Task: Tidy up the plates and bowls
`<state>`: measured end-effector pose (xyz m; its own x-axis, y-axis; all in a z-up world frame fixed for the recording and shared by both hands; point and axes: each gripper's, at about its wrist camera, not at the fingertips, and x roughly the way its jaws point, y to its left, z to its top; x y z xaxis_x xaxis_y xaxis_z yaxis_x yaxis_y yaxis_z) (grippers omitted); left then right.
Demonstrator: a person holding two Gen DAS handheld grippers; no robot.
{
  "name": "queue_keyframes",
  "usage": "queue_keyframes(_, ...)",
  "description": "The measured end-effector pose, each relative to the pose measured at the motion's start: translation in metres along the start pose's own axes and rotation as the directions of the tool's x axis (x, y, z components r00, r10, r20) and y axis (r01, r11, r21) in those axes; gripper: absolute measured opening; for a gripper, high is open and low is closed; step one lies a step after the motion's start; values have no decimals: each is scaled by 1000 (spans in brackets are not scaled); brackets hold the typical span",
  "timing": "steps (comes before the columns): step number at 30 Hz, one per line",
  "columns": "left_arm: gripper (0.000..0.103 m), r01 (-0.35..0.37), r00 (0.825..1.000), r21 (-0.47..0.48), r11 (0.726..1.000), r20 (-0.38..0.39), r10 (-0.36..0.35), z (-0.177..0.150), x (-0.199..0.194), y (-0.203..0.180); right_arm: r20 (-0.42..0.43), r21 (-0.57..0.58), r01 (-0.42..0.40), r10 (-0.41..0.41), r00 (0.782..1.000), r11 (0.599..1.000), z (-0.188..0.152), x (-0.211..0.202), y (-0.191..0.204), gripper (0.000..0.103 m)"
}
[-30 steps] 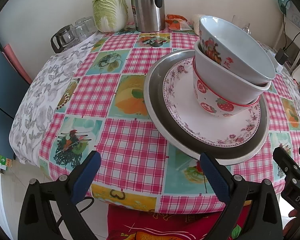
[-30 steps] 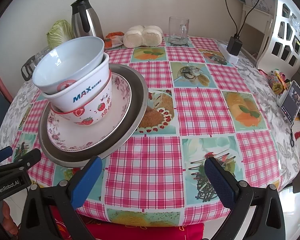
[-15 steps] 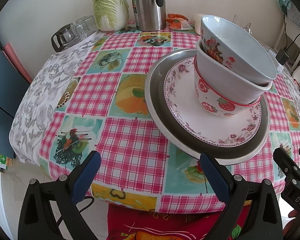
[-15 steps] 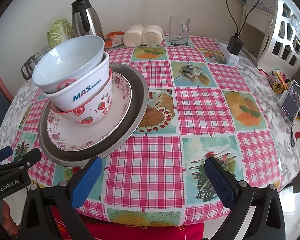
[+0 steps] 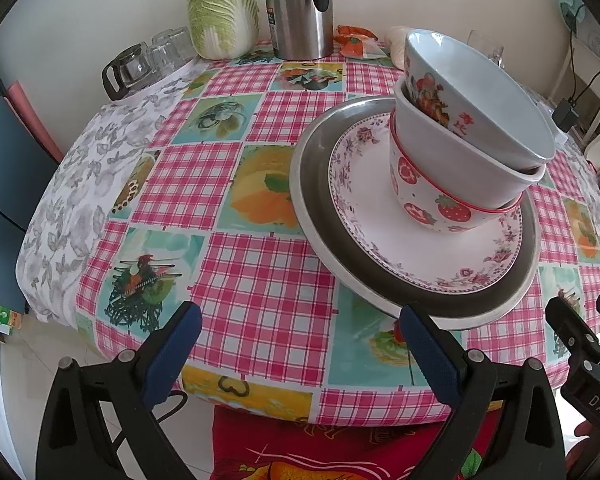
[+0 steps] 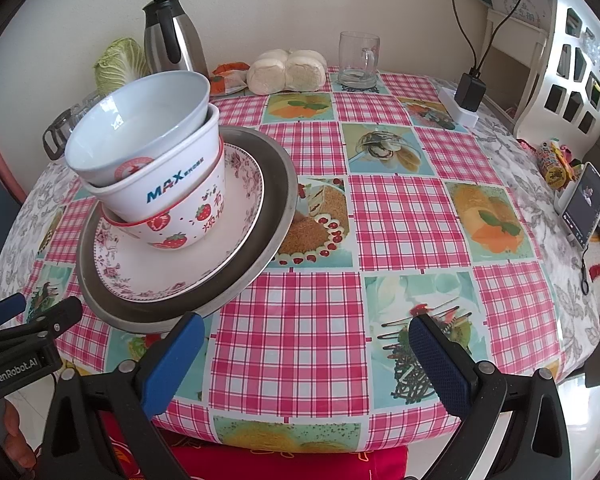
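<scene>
A stack stands on the checked table. A metal plate [image 5: 312, 184] [image 6: 276, 200] is at the bottom, with a floral plate [image 5: 376, 216] [image 6: 140, 264] on it. On that sit a strawberry bowl [image 5: 424, 204] [image 6: 188, 220], a white MAX bowl [image 5: 432, 132] [image 6: 172, 184] and a tilted white bowl [image 5: 480, 92] [image 6: 140, 120] on top. My left gripper [image 5: 300, 344] is open and empty at the table's near edge, left of the stack. My right gripper [image 6: 304, 348] is open and empty, right of the stack.
At the back stand a steel thermos [image 5: 300, 12] [image 6: 172, 40], a cabbage [image 5: 224, 12], glass cups [image 5: 148, 60], a glass mug [image 6: 358, 60] and buns [image 6: 288, 70]. A charger [image 6: 470, 92] and a phone [image 6: 584, 204] lie at the right edge.
</scene>
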<state>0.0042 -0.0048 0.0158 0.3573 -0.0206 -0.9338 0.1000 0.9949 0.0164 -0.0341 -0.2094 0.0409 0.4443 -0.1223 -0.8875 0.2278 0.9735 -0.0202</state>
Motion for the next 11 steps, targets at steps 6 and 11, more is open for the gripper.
queue_keyframes(6, 99, 2, 1000, -19, 1000, 8, -2, 0, -2, 2, -1, 0, 0, 0, 1000, 1000, 0, 0, 0, 103)
queue_keyframes(11, 99, 3, 1000, -29, 1000, 4, -3, 1, -1, 3, -1, 1, 0, 0, 1000, 1000, 1, 0, 0, 103)
